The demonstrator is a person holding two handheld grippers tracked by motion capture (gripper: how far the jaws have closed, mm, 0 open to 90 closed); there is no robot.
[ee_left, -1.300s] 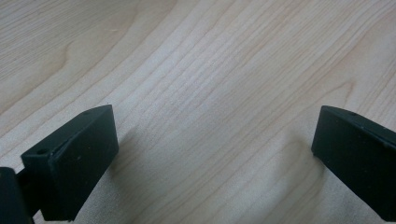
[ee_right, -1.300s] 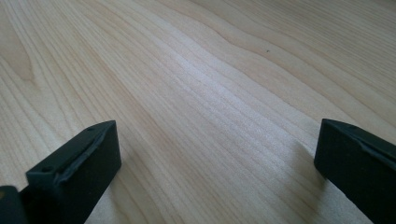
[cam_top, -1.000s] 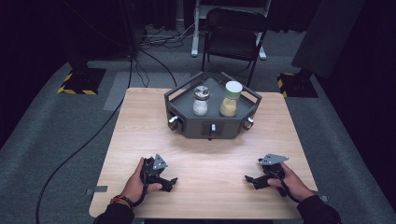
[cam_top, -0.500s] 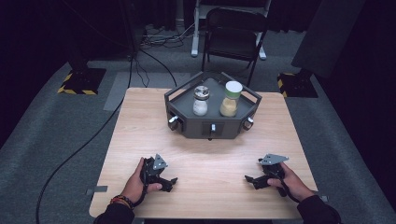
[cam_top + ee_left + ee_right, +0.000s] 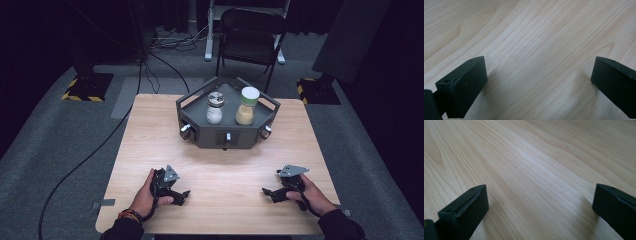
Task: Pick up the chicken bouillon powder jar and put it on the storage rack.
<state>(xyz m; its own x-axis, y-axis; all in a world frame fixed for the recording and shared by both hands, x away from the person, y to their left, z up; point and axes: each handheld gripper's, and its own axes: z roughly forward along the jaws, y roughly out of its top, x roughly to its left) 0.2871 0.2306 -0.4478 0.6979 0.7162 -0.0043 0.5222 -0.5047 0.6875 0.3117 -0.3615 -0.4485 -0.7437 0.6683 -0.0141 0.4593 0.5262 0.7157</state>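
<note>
Left hand-held gripper (image 5: pixel 176 192) rests low on the worktop (image 5: pixel 150 130) near the person's edge, jaws spread wide w/ nothing between them; the left gripper view has bare wood grain in the gap, jaw tips close to the surface. Right hand-held gripper (image 5: pixel 274 192) mirrors it on the other side, also spread and empty, tips angled inward toward the middle. Both look parked in a ready pose: hands settled at the near edge, well apart from each other and from the things ahead, prob. so either side can start a reach w/o crossing the other.

Farther out, centred toward the far half of the worktop, sits a dark angular tray (image 5: pixel 200 134) w/ raised rails and small knobs on its front faces. Two jars stand upright inside it, side by side, near but apparently not touching: a glass jar w/ metal lid and white contents (image 5: pixel 215 108) on the left, a taller jar w/ white lid and yellowish contents (image 5: pixel 247 107) on the right. Rails likely keep them from tipping or sliding.

The jars are the nearest things to grasp, one roughly in line w/ each gripper, so a forward reach by either looks the likely opening move. No contact yet.

Beyond the worktop: a dark chair (image 5: pixel 252 30), cables on grey carpet.
</note>
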